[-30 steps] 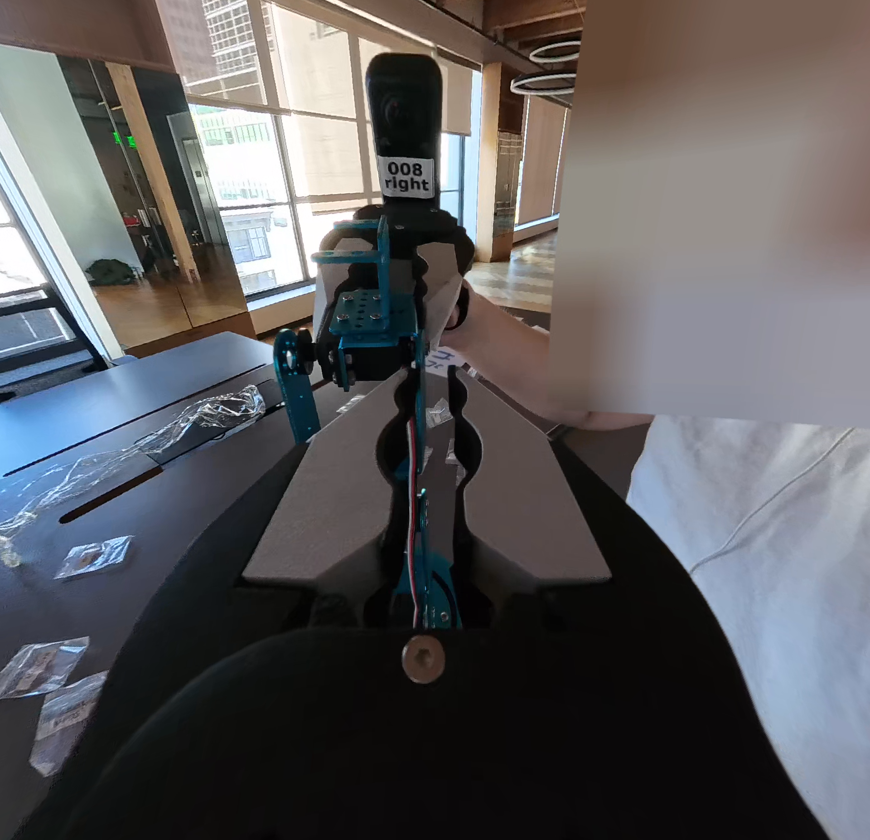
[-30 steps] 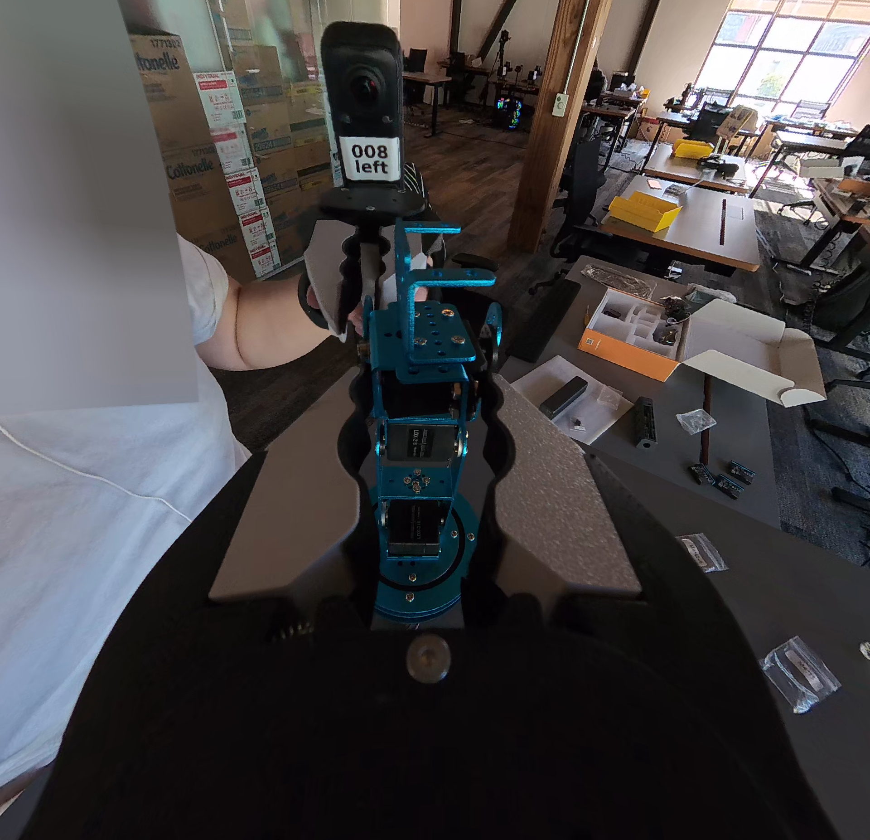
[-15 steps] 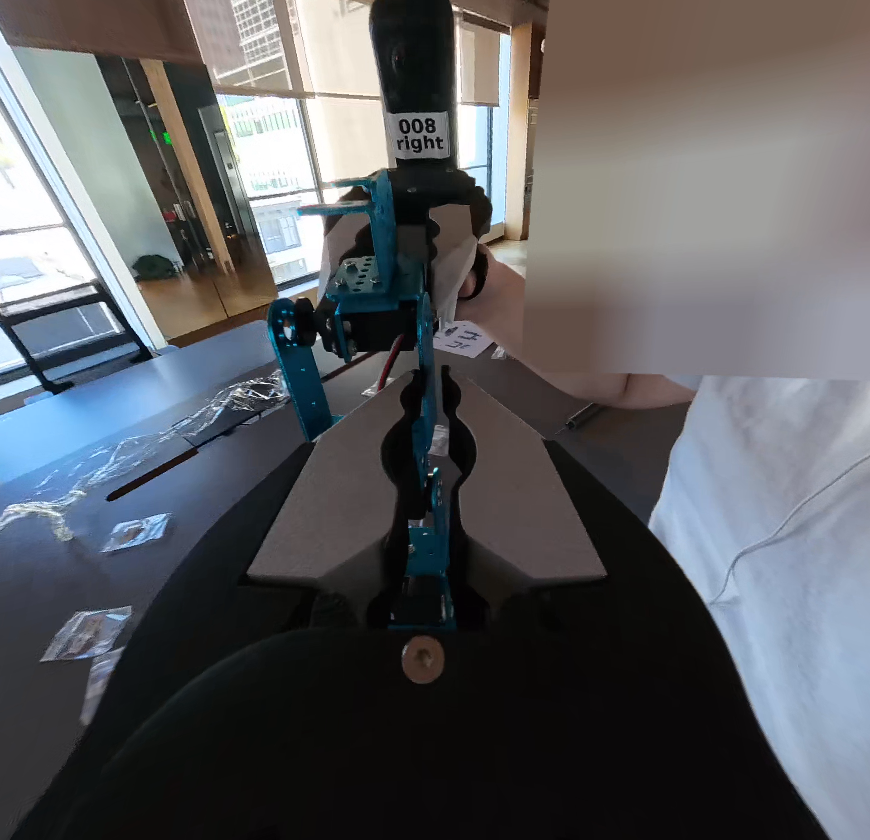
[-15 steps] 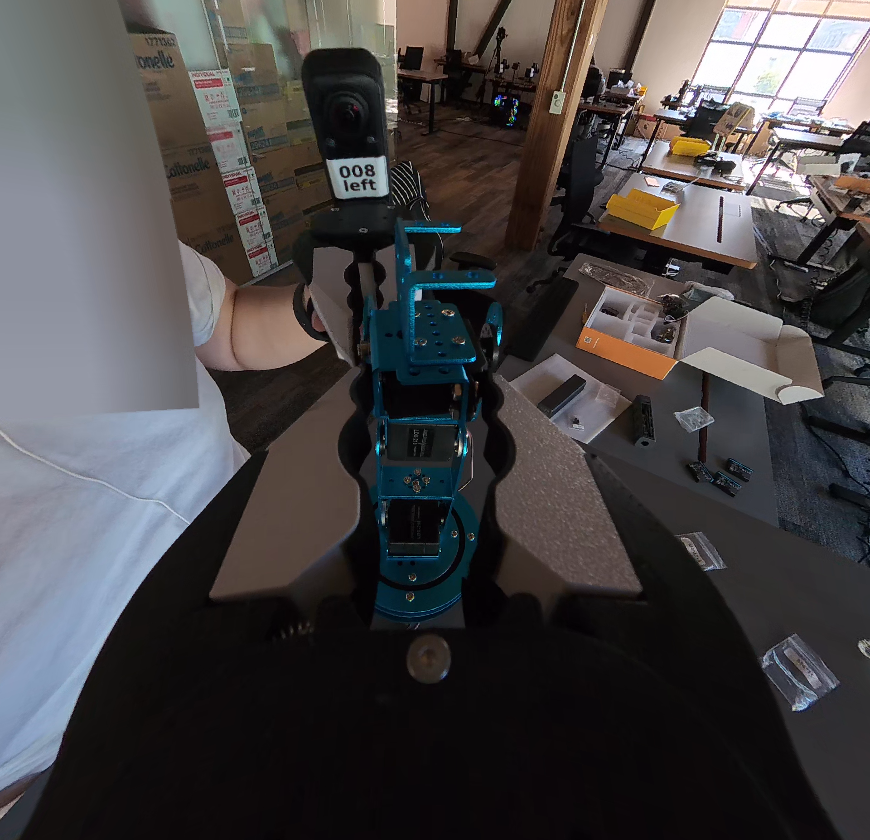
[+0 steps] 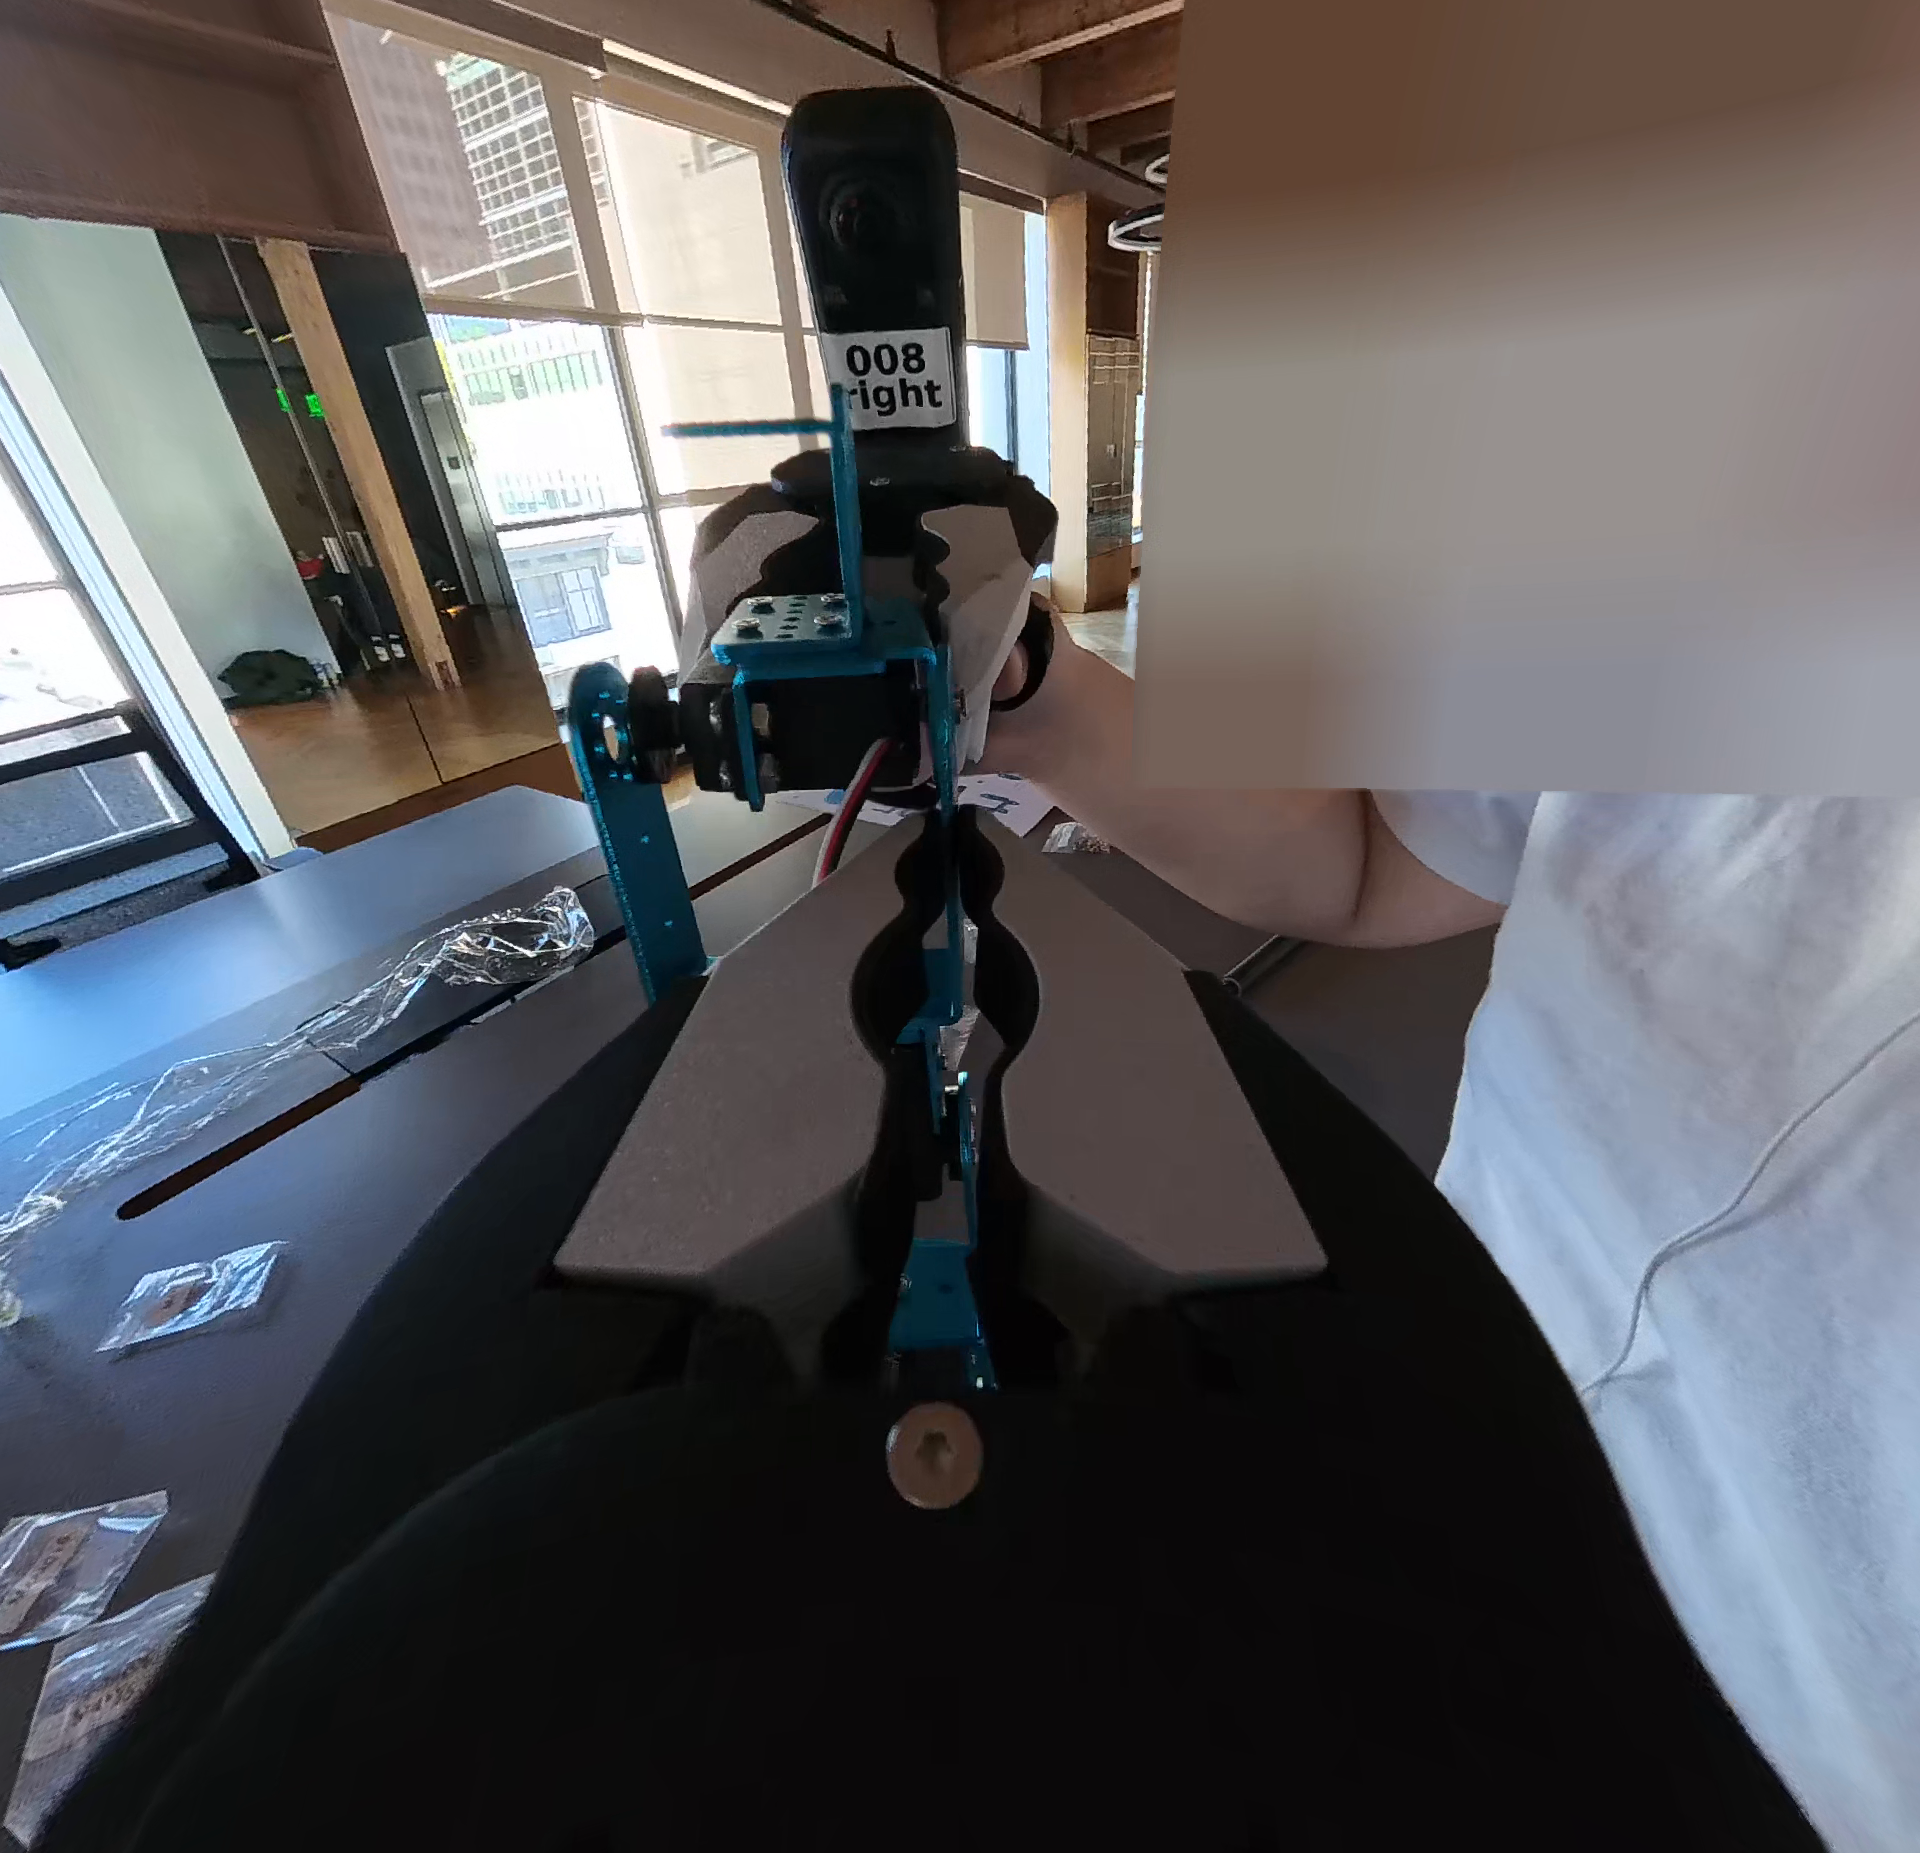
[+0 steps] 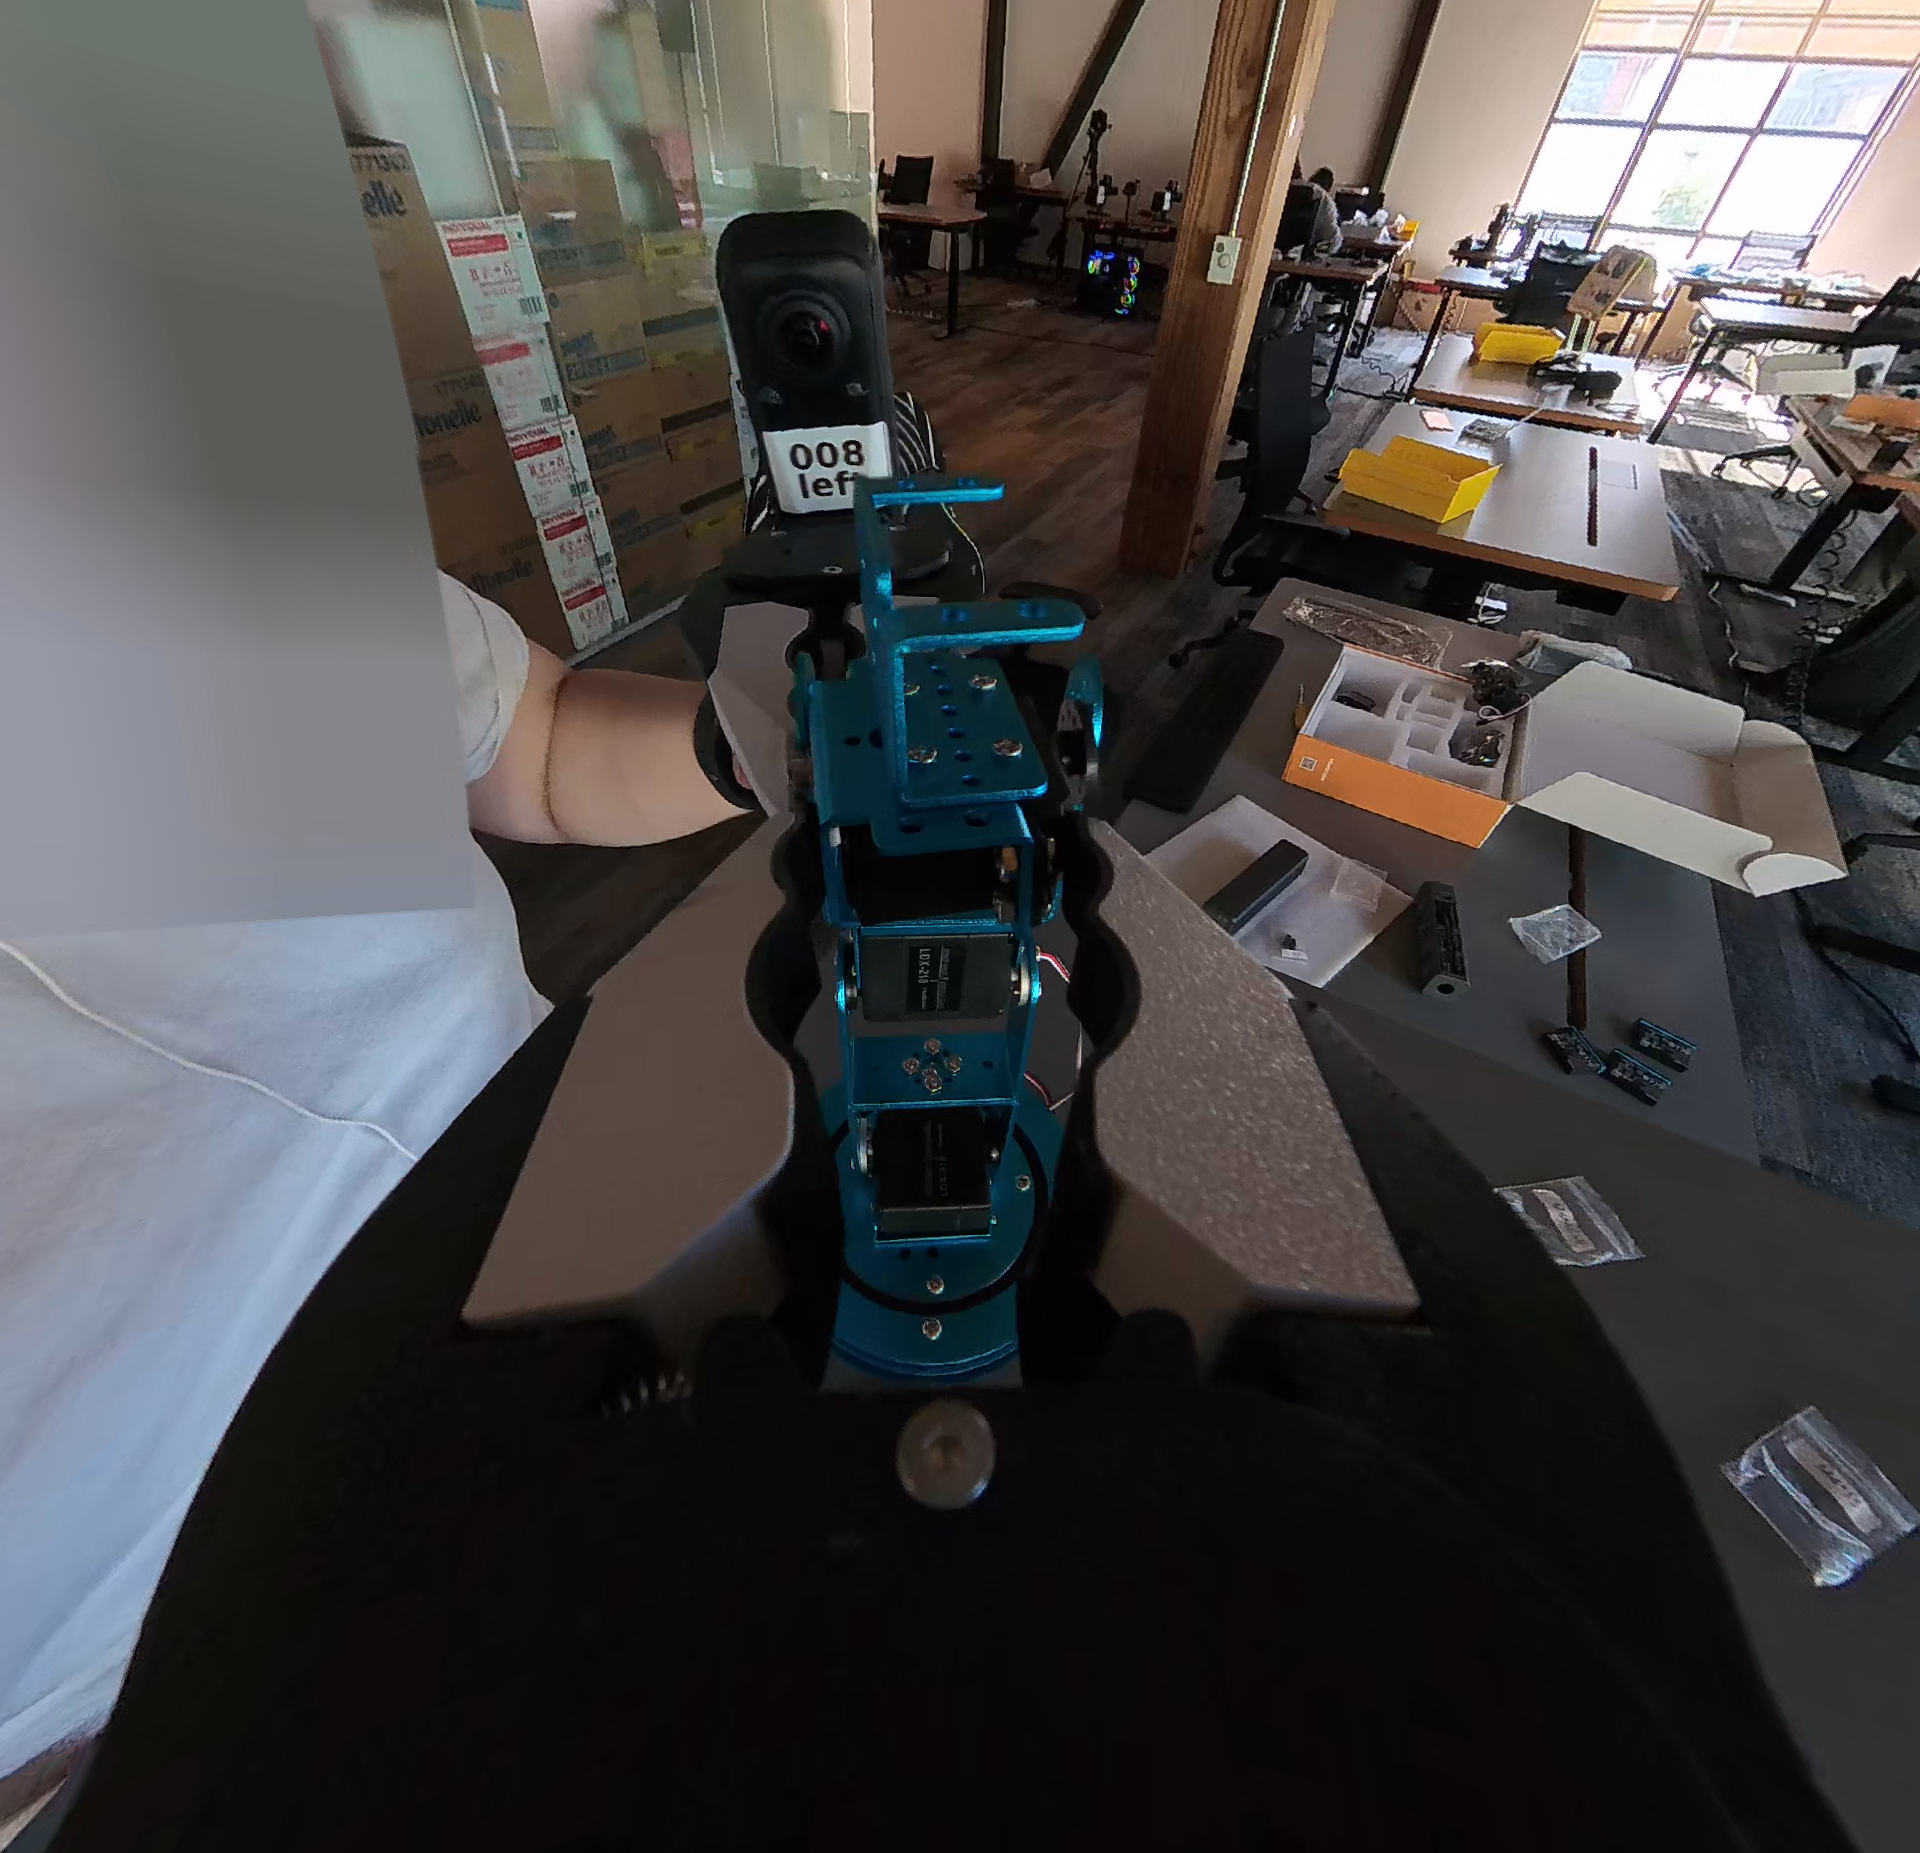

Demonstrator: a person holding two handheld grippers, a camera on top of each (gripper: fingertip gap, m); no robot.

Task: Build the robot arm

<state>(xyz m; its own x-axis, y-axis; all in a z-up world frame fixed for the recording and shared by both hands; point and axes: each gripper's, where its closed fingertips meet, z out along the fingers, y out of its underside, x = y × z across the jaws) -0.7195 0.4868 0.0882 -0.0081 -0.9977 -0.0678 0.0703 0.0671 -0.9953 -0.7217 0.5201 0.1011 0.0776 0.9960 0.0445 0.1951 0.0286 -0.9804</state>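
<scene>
A blue metal robot-arm assembly with black servos [image 6: 935, 972] is held in the air between both grippers. My right gripper [image 6: 935, 847] is shut on its servo section, a grey finger on each side, with the round blue base near the palm. My left gripper [image 5: 951, 837] is shut on a thin blue plate [image 5: 940, 1273] of the same assembly. In the left wrist view the upper bracket and servo [image 5: 821, 723] stand beyond my fingertips. The right gripper [image 5: 873, 577] faces me behind them. The left gripper [image 6: 758, 691] shows beyond the assembly in the right wrist view.
A dark table [image 5: 312, 1128] below holds crumpled clear wrap [image 5: 468, 951] and small plastic bags [image 5: 197, 1294]. On a grey table [image 6: 1662, 1284] are an open orange-and-white box [image 6: 1455, 743], black blocks [image 6: 1439, 936] and small bags [image 6: 1818, 1502]. A person's white shirt [image 5: 1714, 1180] is close by. A wooden post [image 6: 1205, 245] stands behind.
Both grippers stayed shut on the assembly and swung a little with it. In the right wrist view the left gripper now sits lower. The red-and-white wire no longer shows between my left fingers.
</scene>
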